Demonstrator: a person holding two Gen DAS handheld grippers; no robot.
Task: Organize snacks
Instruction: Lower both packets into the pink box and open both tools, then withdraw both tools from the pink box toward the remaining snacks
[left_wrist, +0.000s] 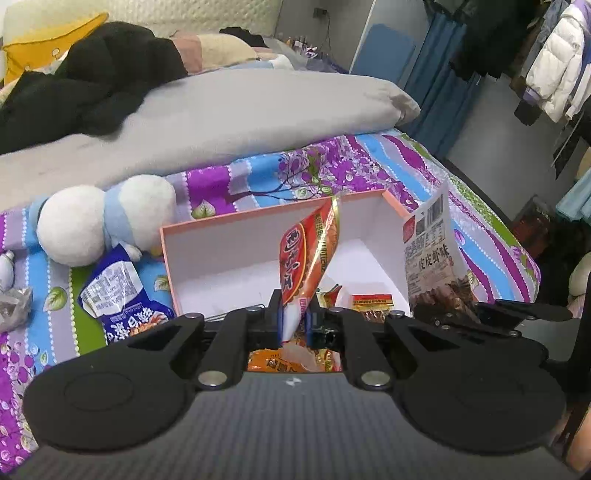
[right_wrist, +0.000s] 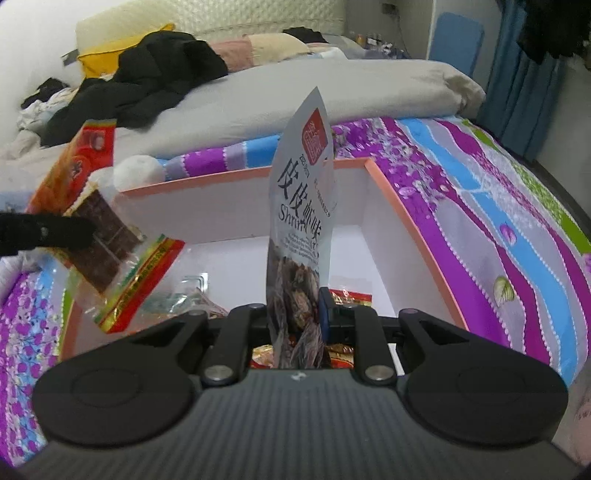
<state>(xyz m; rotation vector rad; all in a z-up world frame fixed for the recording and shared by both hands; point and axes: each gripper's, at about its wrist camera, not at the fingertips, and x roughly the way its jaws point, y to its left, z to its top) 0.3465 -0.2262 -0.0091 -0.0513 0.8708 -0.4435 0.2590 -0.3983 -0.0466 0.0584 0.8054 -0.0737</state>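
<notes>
My left gripper (left_wrist: 295, 317) is shut on a red and orange snack packet (left_wrist: 308, 251) that stands up over the near edge of the pink-rimmed white box (left_wrist: 207, 254). My right gripper (right_wrist: 297, 314) is shut on a grey shrimp-flavour snack bag (right_wrist: 301, 206), upright over the same box (right_wrist: 384, 229). The grey bag also shows at the right in the left wrist view (left_wrist: 432, 254). The red packet and the left gripper's finger show at the left in the right wrist view (right_wrist: 103, 229). Small red snack packets (left_wrist: 371, 302) lie on the box floor.
A blue snack bag (left_wrist: 125, 299) lies on the flowered bedsheet (left_wrist: 369, 162) left of the box, beside a white and blue plush toy (left_wrist: 107, 221). A grey duvet (left_wrist: 221, 110) and black clothes (left_wrist: 92, 74) lie behind. Hanging clothes (left_wrist: 554, 55) are at the right.
</notes>
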